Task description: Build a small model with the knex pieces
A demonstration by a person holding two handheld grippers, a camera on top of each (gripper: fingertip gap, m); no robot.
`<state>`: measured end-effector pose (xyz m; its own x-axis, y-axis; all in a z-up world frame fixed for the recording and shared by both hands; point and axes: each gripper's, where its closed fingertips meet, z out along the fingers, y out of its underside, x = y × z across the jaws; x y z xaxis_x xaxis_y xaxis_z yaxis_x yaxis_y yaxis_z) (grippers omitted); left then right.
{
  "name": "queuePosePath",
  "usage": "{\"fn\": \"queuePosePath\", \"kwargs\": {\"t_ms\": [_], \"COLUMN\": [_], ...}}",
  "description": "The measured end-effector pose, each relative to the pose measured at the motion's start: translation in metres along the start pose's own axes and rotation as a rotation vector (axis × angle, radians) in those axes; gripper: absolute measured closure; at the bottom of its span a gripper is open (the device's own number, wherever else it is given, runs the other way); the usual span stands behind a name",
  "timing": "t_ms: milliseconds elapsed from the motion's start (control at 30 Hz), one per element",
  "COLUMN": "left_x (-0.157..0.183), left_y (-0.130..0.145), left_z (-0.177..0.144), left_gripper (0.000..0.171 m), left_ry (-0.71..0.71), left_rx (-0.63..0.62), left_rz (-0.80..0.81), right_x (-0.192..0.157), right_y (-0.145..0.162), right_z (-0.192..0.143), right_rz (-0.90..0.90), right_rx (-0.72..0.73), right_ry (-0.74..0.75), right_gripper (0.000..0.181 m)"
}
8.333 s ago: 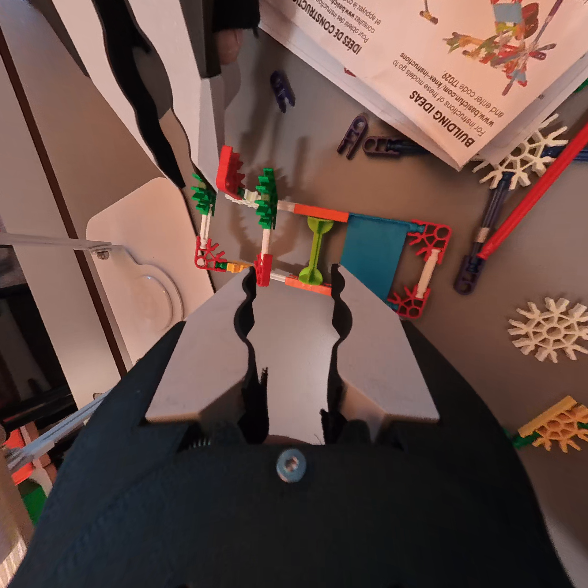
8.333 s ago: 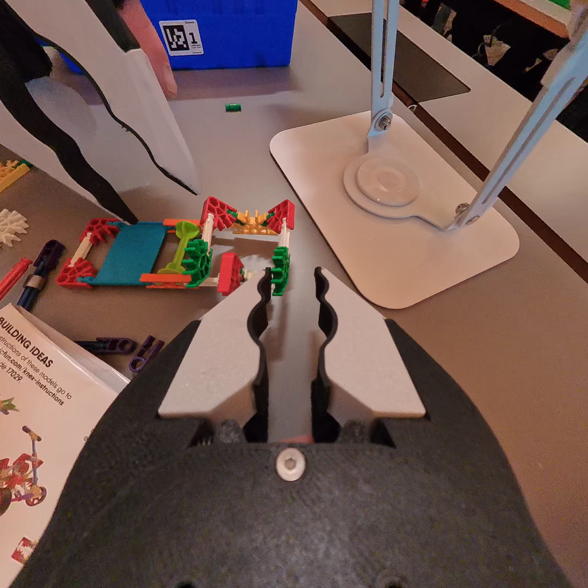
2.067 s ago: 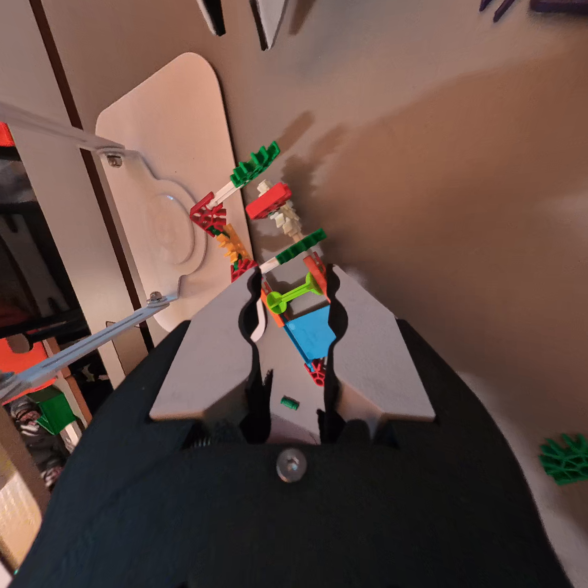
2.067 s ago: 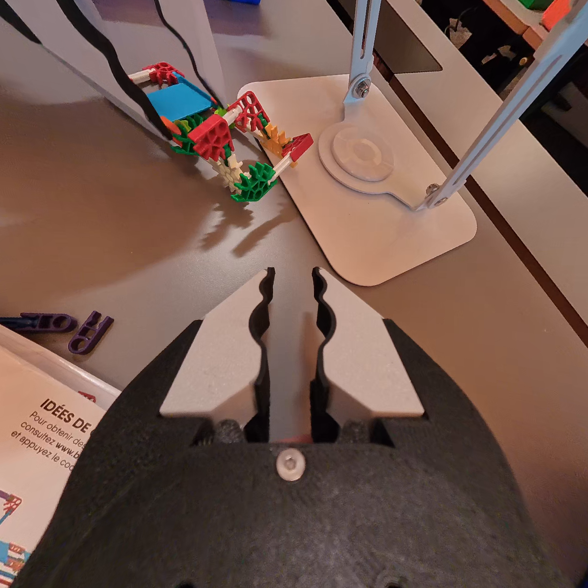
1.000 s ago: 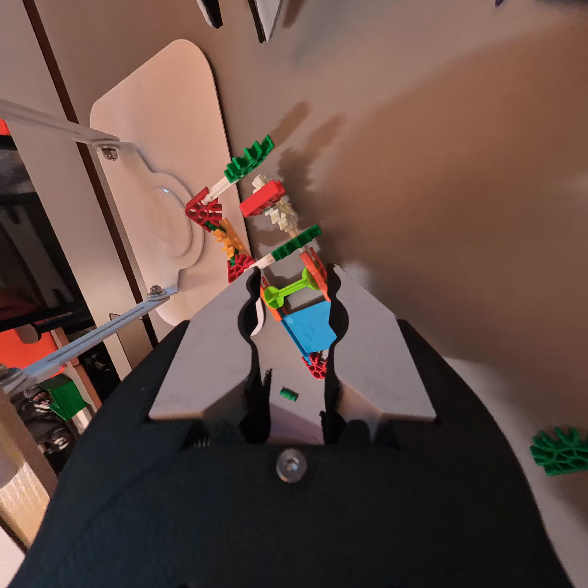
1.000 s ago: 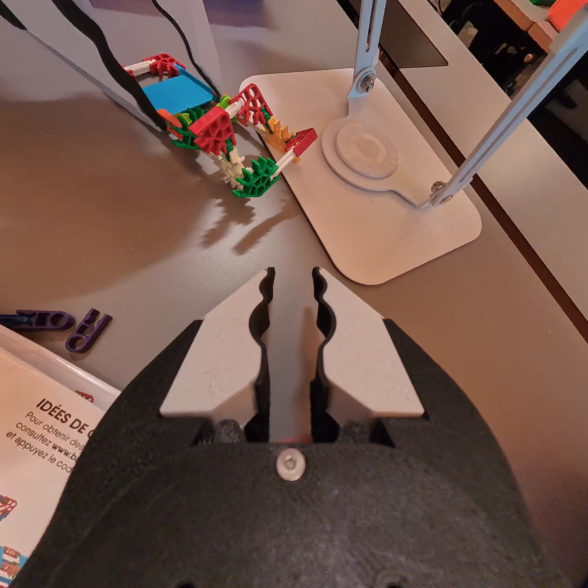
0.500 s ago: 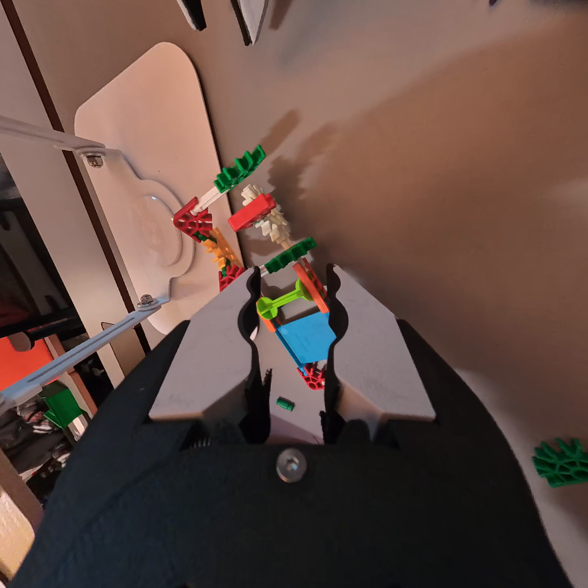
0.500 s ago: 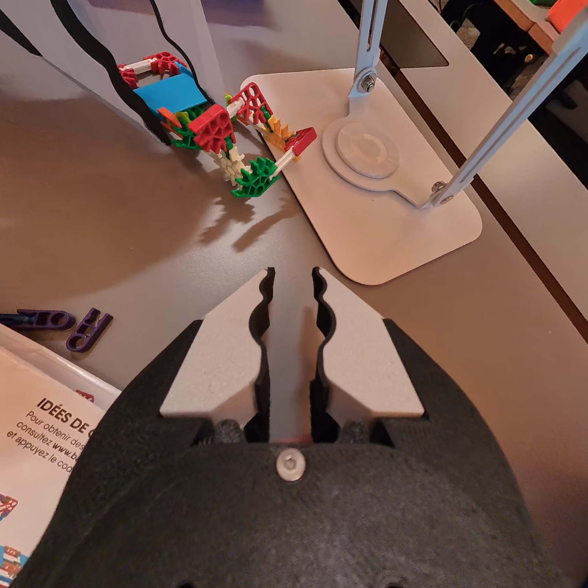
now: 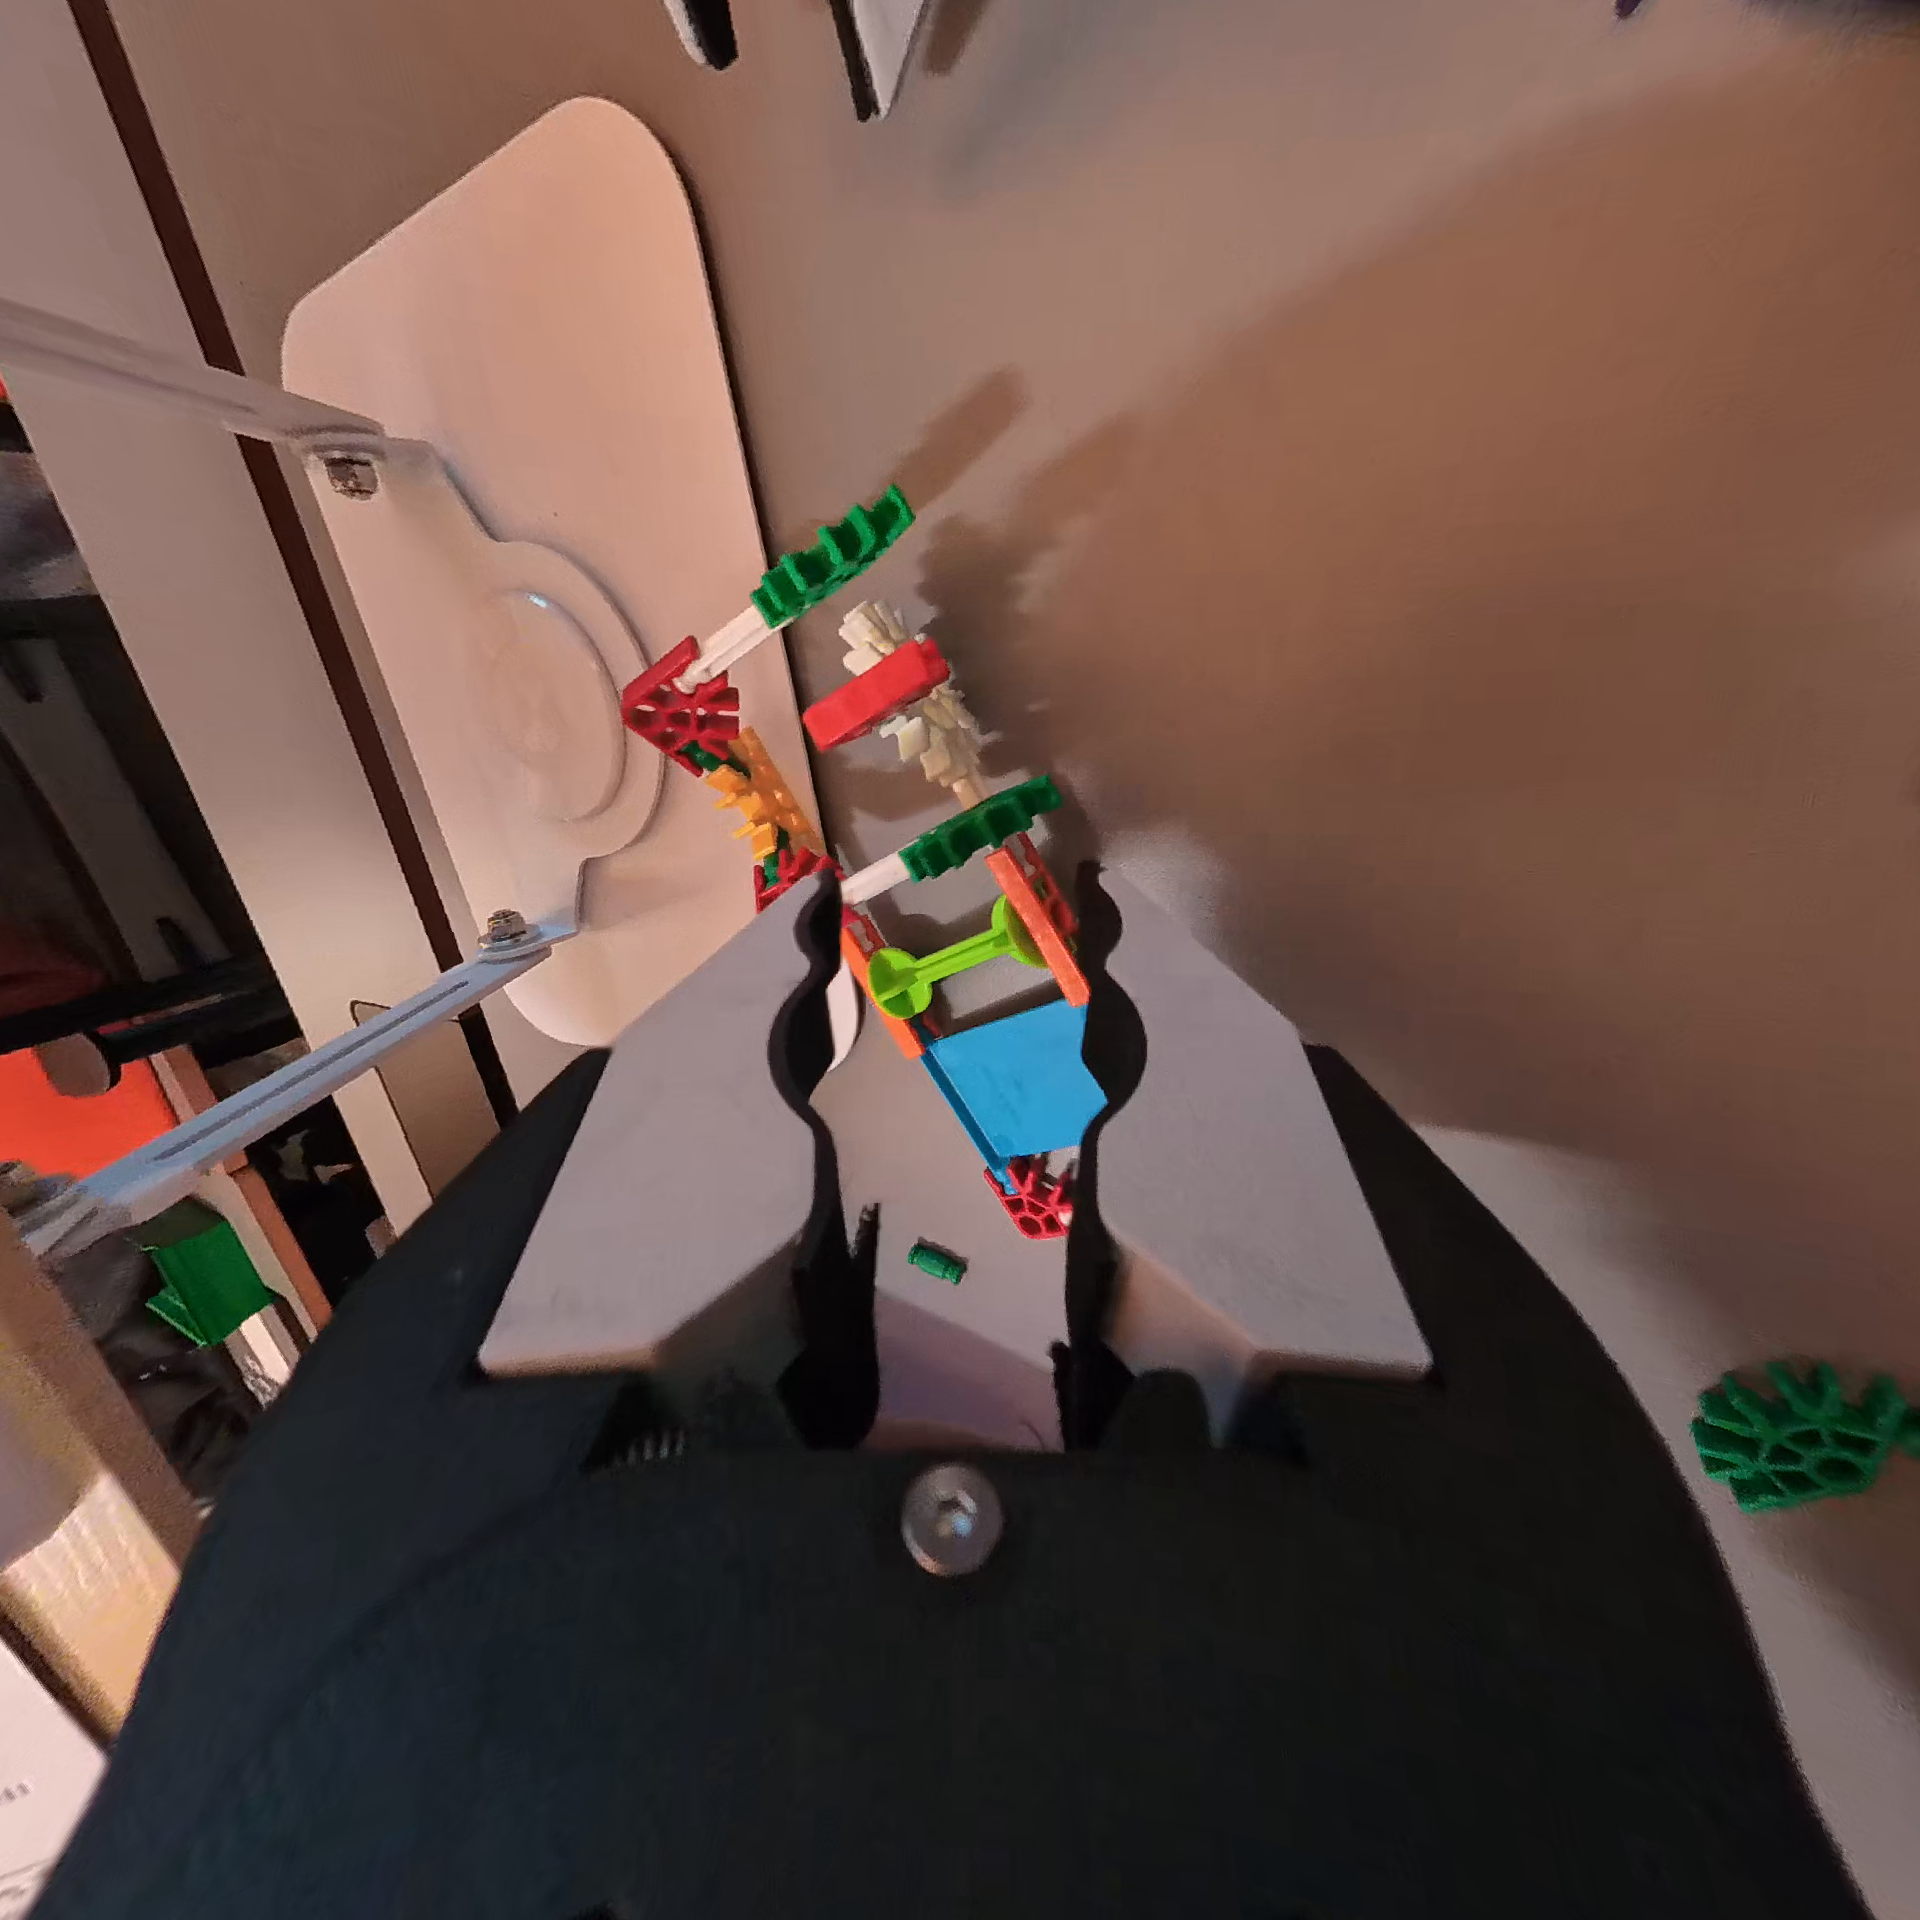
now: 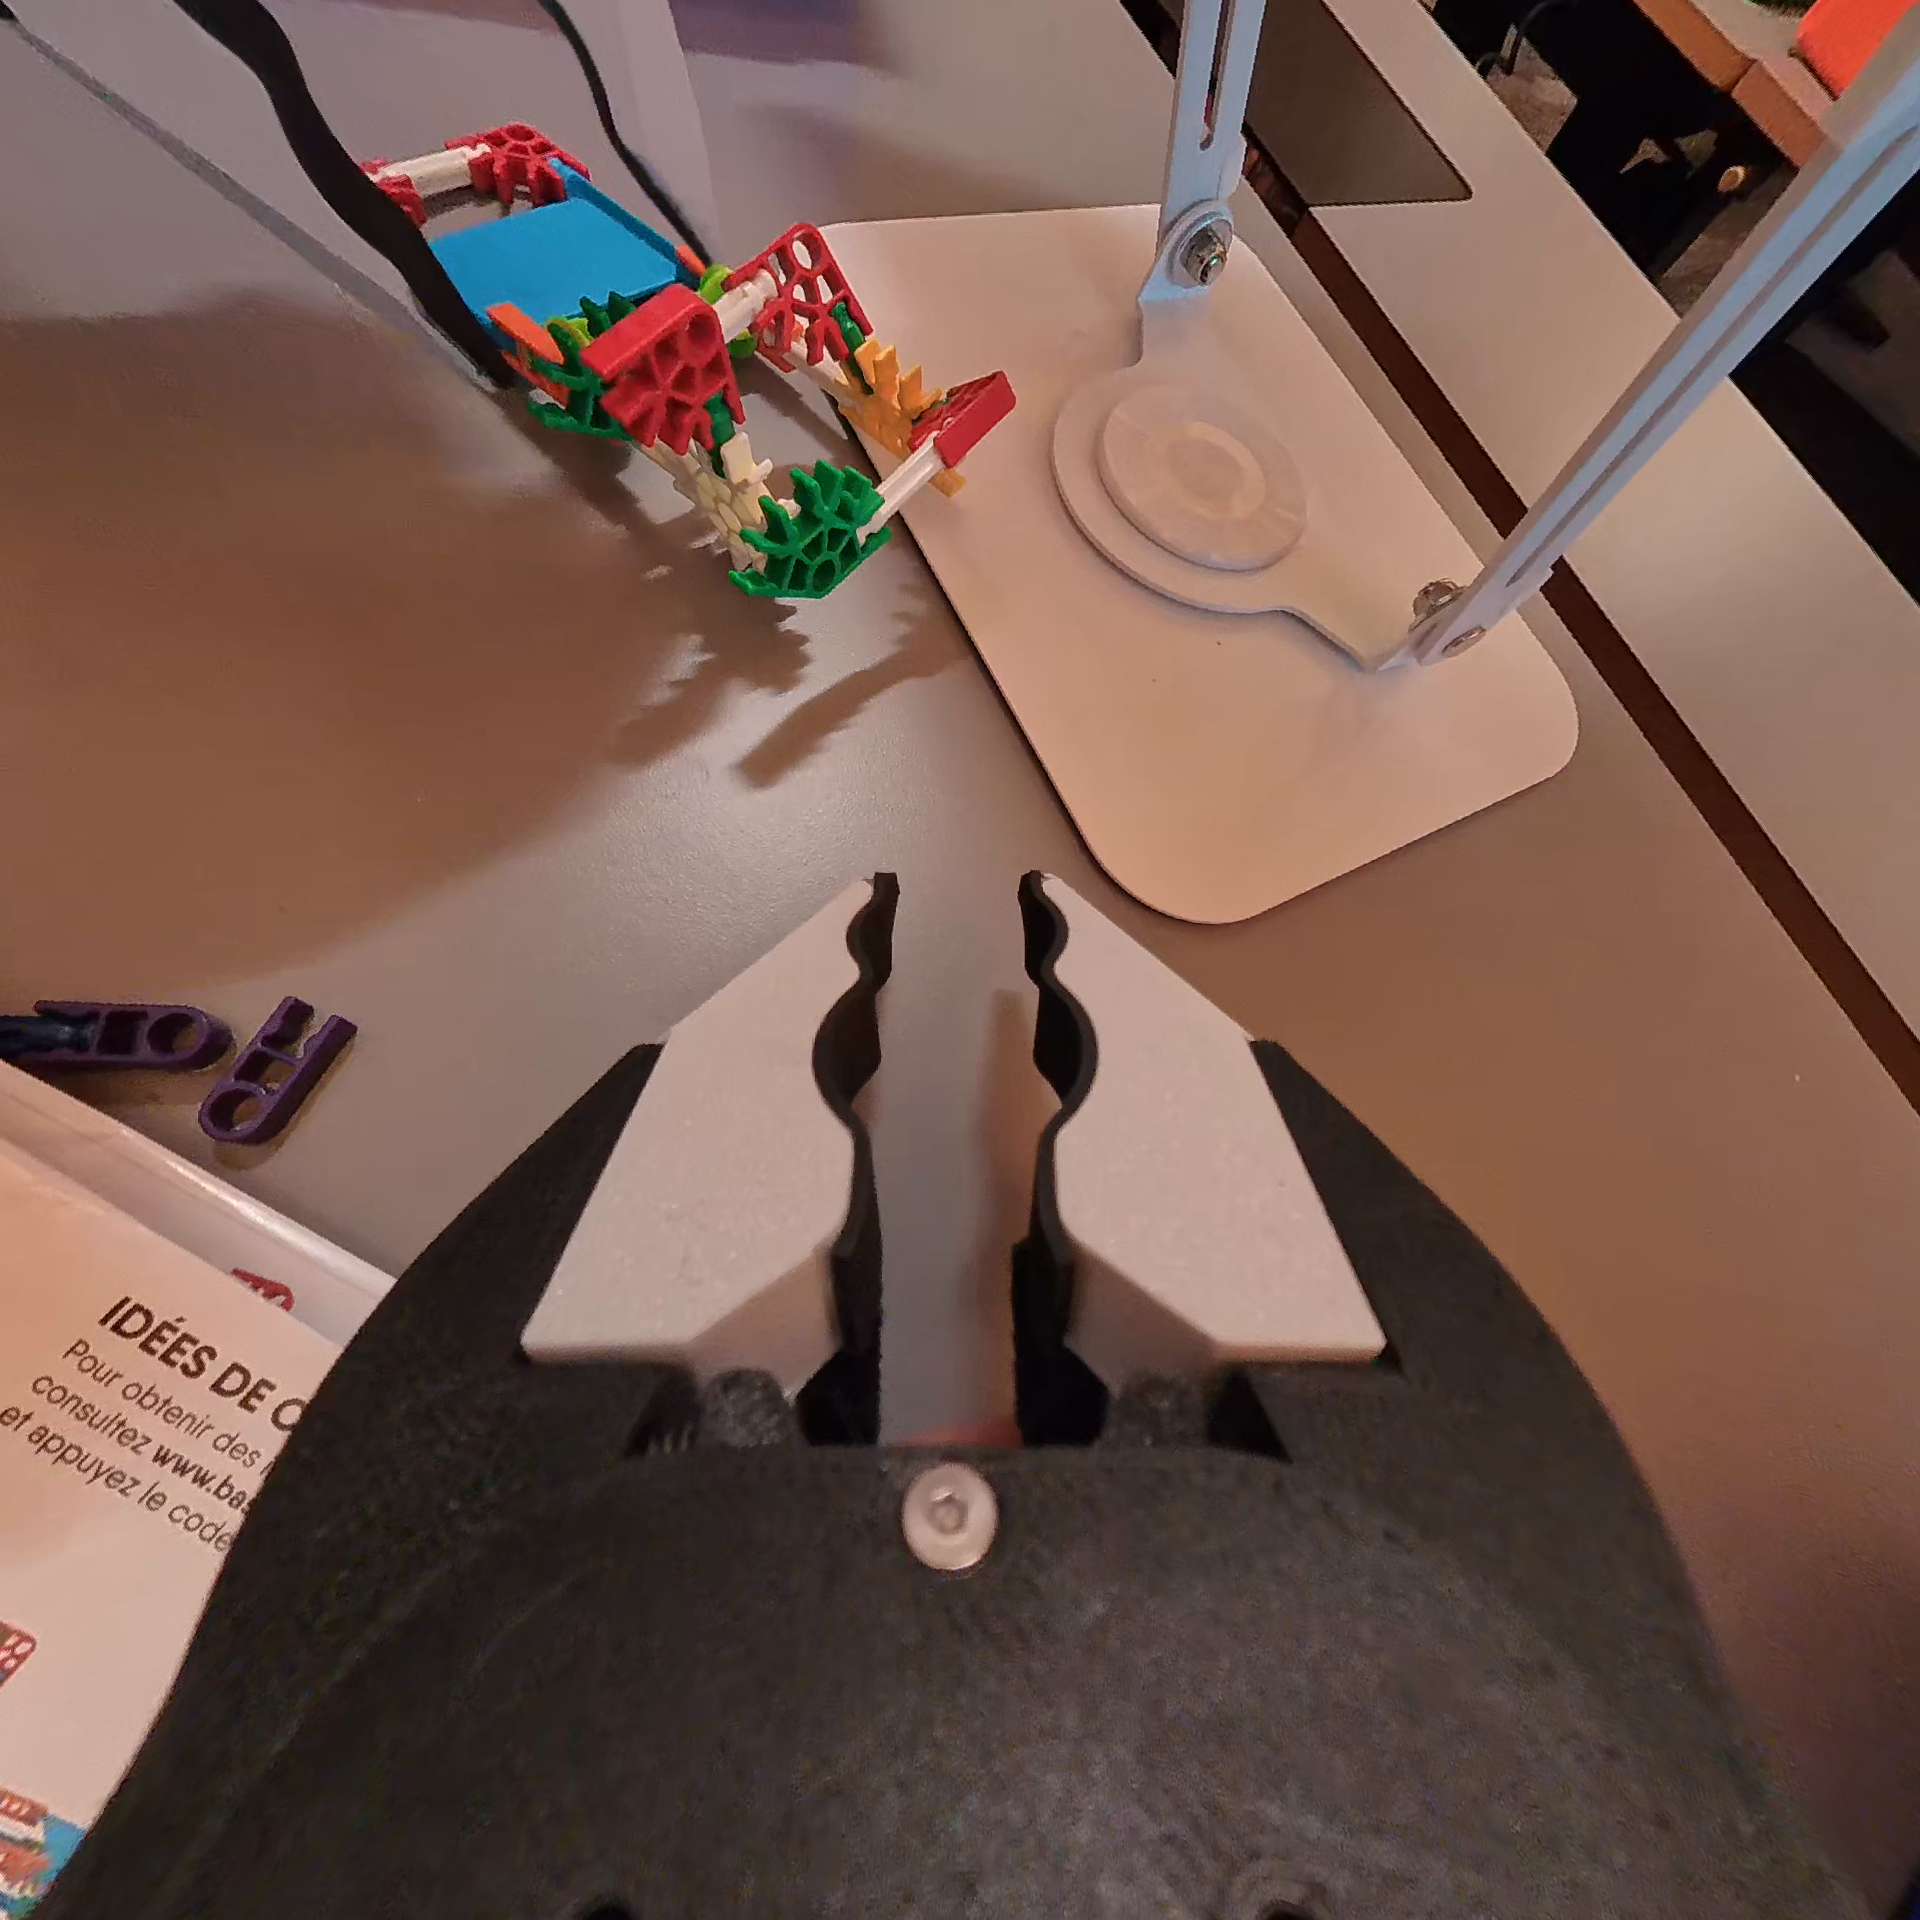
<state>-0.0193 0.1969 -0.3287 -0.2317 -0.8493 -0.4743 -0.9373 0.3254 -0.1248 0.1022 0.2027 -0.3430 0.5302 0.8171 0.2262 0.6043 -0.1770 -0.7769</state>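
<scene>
We see the left hand-held gripper [image 9: 956, 883] clamped on the toy model [image 9: 997, 1081], lifted above the bench [image 10: 416, 727] w/ the right hand-held gripper [image 10: 951, 883] part-open, holding nothing.

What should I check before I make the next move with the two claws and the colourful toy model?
1. Left claw grips the toy model: ok. Its fingers press on both sides of the blue panel.
2. Model off the table: ok. Its shadow falls apart from it.
3. Right claw empty: ok. It is slightly open, with nothing between the fingers.
4. Model clear of the white stand base: cannot tell. The red and yellow end hangs at the base's edge.
5. Table between right claw and model free: ok. The purple connectors and the booklet lie off to the side.
</scene>
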Motion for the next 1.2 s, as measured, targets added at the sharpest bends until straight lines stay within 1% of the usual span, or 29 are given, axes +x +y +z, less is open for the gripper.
{"fn": "queuePosePath", "kwargs": {"t_ms": [267,867,1000,1100,1200], "left_x": [-0.002,-0.002,-0.012,-0.022,-0.018], "left_y": [0.012,0.016,0.017,0.016,0.023], "left_z": [0.006,0.007,-0.007,-0.031,-0.06], "left_gripper": [0.124,0.124,0.123,0.124,0.124], "left_ry": [0.005,0.0,-0.05,-0.117,-0.166], "left_rx": [-0.044,-0.067,-0.062,-0.035,-0.016], "left_rz": [-0.02,-0.016,-0.04,-0.072,-0.091], "right_x": [0.0,0.001,0.0,0.0,0.001], "right_y": [0.001,0.003,0.004,0.003,0.003], "right_z": [0.0,0.001,0.002,0.001,0.001], "right_rz": [0.004,0.001,0.0,0.004,0.006], "right_rx": [-0.001,-0.011,-0.016,-0.015,-0.013], "right_ry": [-0.001,-0.005,-0.009,-0.012,-0.012], "right_gripper": [0.158,0.158,0.158,0.158,0.158]}}
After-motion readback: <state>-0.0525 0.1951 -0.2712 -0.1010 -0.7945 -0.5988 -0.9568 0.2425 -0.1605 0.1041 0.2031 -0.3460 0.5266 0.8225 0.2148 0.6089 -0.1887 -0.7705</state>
